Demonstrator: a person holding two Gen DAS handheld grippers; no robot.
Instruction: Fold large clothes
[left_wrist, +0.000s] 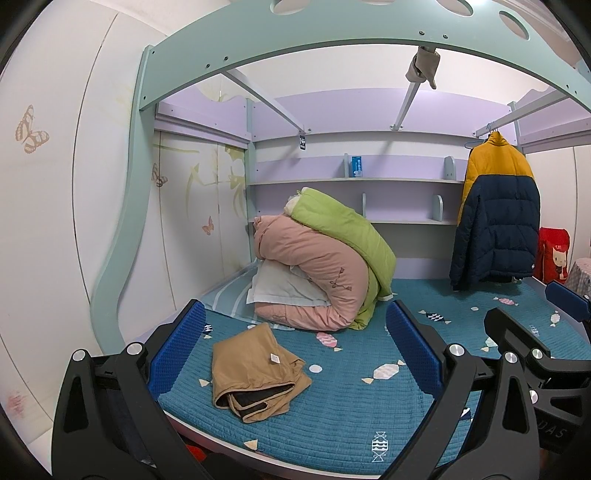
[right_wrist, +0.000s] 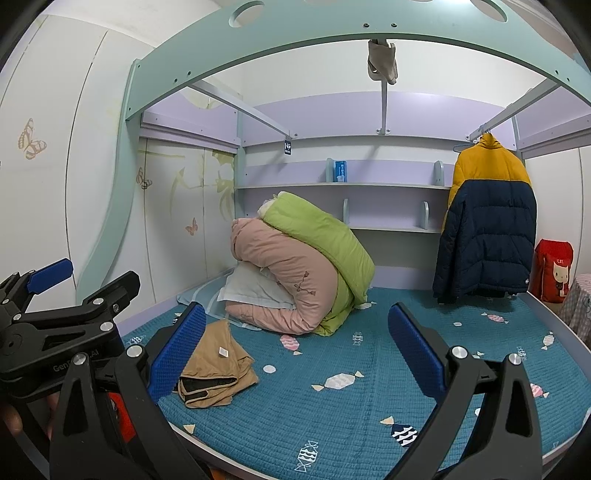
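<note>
Both tools (left_wrist: 295, 347) (right_wrist: 295, 347) spread, empty, above folded tan garment (left_wrist: 255, 373) with unreadable white tag (left_wrist: 275, 357).

A: L gripper (left_wrist: 295, 354) — status?
B: Wide open, nothing btwn the blue pads (left_wrist: 184, 350). Pointing fwd, level, both fingers spread to approx 8 and 4 o'clock of own view.
A: R gripper (right_wrist: 299, 354)?
B: Same. Open wide, blue pads (right_wrist: 413, 350) apart, nothing gripped. Held level, aimed fwd.
A: Relative pos?
B: Side by side, near but not touching. From L cam, R unit at 3–4 o'clock, one blue pad tip visible. From R cam, L unit at 8–9 o'clock, black frame plus one blue pad.
A: Hand visible?
B: Bit of skin at 8 o'clock in R cam, under L unit. Can't tell more.
</note>
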